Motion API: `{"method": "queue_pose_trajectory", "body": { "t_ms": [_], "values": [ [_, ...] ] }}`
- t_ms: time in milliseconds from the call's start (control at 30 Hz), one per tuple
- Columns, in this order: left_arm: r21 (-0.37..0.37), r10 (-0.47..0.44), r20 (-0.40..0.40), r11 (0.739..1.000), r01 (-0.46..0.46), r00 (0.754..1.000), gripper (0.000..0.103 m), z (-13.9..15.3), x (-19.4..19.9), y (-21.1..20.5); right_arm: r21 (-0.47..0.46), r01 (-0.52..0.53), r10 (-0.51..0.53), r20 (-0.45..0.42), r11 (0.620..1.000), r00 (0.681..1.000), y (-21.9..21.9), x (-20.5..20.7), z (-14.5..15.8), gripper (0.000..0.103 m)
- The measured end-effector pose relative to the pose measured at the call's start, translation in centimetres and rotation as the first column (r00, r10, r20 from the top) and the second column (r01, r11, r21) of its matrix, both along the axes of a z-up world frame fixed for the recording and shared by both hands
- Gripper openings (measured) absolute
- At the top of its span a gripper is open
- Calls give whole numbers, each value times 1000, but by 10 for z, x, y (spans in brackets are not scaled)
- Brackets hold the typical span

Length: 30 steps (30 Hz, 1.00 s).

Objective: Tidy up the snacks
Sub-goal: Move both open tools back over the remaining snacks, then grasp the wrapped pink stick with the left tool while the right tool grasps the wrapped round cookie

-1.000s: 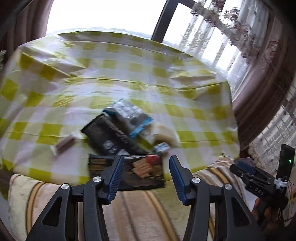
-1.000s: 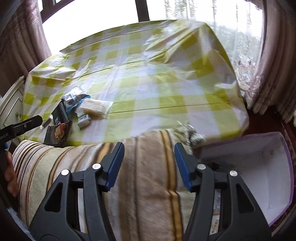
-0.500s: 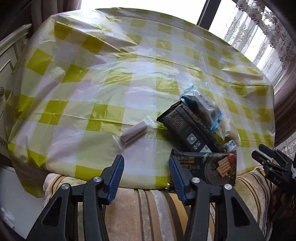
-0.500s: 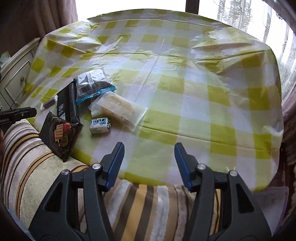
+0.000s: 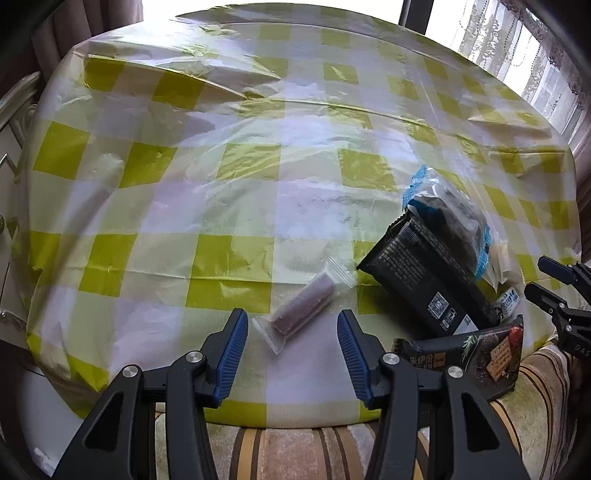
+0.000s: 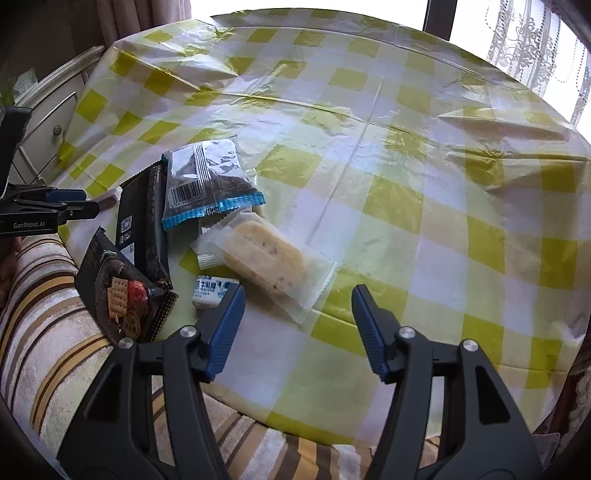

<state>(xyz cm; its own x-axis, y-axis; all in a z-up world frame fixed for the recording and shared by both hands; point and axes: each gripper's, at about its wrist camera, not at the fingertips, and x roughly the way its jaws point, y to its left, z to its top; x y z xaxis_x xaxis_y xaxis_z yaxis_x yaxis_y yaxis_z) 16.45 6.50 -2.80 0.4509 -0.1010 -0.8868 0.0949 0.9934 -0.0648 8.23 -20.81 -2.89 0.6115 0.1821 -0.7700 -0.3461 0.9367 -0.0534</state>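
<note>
Several snack packets lie near the front edge of a yellow-checked table. My left gripper is open and empty, its jaws just short of a small clear packet with a purple bar. To its right lie a long black packet, a clear blue-edged packet and a dark cracker packet. My right gripper is open and empty, close to a clear packet with a pale cake. A small white-blue candy lies by its left finger. The cracker packet overhangs the table edge.
A striped cushion runs along the table's front edge. A white drawer unit stands at the left. Curtains and a window are behind the table. The other gripper shows at the right edge of the left wrist view.
Both grippers swung toward the table and came closer to the snacks. The left one moved left onto the purple bar packet; the right one moved off the purple box toward the cake packet.
</note>
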Motion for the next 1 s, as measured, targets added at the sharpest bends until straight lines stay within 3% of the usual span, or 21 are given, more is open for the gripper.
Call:
{"method": "queue_pose_trajectory", "body": {
  "t_ms": [333, 500, 800, 900, 1000],
  "values": [
    [-43, -68, -7, 997, 67, 998, 51, -8, 15, -4, -26, -59, 58, -38, 998, 998, 19, 28, -7, 68],
    [-74, -71, -2, 995, 71, 997, 42, -8, 23, -1, -14, -16, 15, -58, 1000, 998, 16, 42, -13, 68],
    [-35, -106, 8, 994, 106, 994, 35, -9, 19, -10, 55, 77, -73, -68, 995, 995, -3, 52, -18, 68],
    [-10, -110, 12, 994, 111, 994, 26, -10, 17, -12, 43, 87, -85, -53, 995, 995, -2, 49, -18, 63],
    [8, -122, 16, 992, 122, 992, 24, -10, 16, -16, 37, 98, -97, -44, 994, 994, -3, 47, -18, 56]
  ]
}}
